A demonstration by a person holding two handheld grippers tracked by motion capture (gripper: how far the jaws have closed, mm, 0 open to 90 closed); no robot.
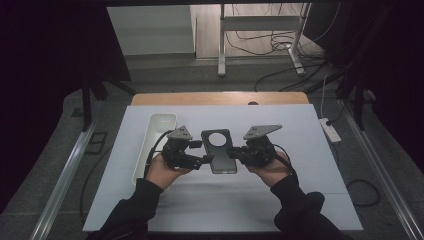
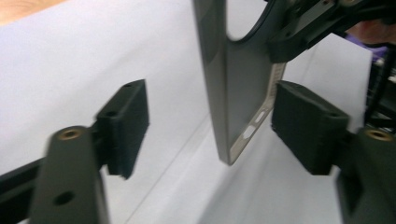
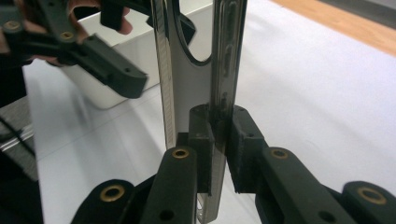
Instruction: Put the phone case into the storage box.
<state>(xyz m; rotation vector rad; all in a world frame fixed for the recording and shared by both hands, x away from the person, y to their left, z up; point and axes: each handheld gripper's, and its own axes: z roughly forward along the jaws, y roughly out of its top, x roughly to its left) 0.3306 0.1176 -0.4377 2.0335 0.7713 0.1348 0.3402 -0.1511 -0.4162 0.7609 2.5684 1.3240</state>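
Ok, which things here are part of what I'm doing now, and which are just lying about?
In the job:
- dark phone case, clamped at its edge by the right gripper
- left gripper, fingers open either side of the case

Lying about:
- white tray
- power strip
- white table sheet

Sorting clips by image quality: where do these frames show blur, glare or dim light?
High view: dim, dark surroundings, white mat brightest. Left gripper view: motion blur smears the near jaws and the phone case. Right gripper view: sharper, glare streaks along the case's glossy edge.
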